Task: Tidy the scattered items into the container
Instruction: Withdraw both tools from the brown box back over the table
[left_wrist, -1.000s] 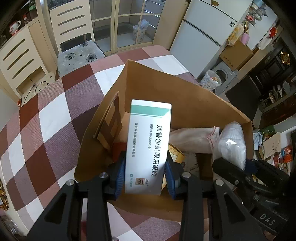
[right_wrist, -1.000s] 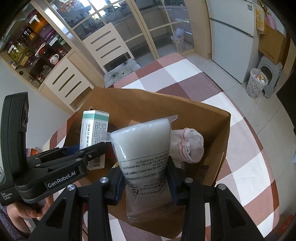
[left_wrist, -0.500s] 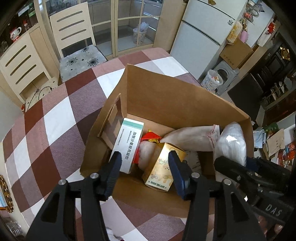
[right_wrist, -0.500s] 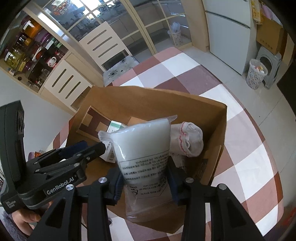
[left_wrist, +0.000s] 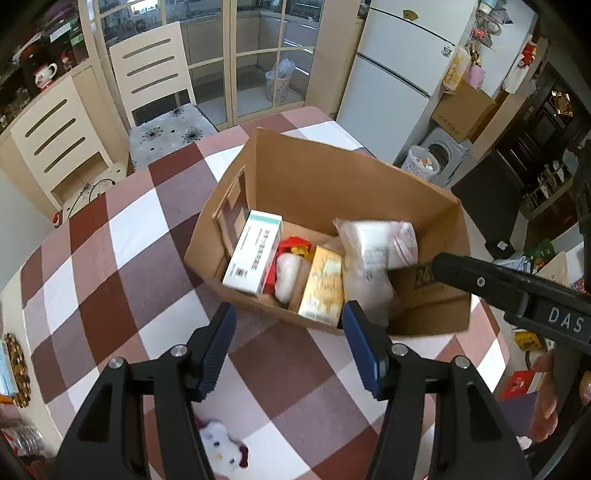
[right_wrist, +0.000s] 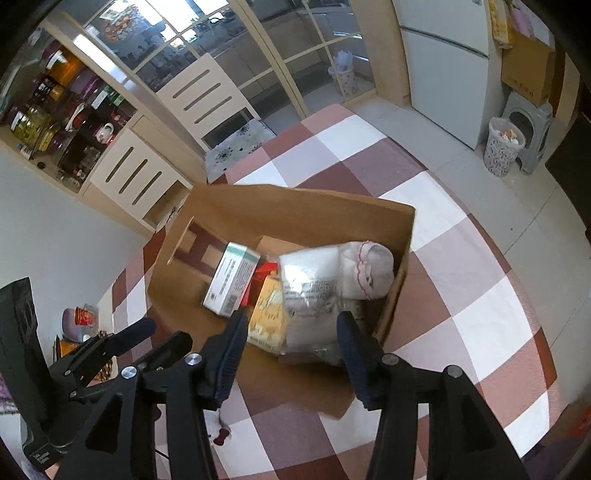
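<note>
An open cardboard box (left_wrist: 332, 177) stands on the checked tablecloth. Inside lie a white-and-green medicine box (left_wrist: 255, 254), a yellow carton (left_wrist: 321, 288), a clear plastic bag (left_wrist: 369, 266) and a white sock (right_wrist: 369, 273). My left gripper (left_wrist: 288, 332) hovers above the box's near wall. Its jaws are opening and nothing is between them. My right gripper (right_wrist: 291, 332) hangs over the bag (right_wrist: 310, 295). Its jaws are opening too, and the pads stand clear of the bag. A small white plush toy (left_wrist: 221, 446) lies on the cloth near me.
Two cream chairs (left_wrist: 155, 77) stand at the table's far side. A white fridge (left_wrist: 399, 74) and a waste bin (left_wrist: 421, 166) are past the right edge. A hand (left_wrist: 546, 395) holds the right gripper's handle.
The left gripper let go of the medicine box, which now lies in the cardboard box, then rose and drew back. The right gripper opened and the plastic bag dropped among the items.
</note>
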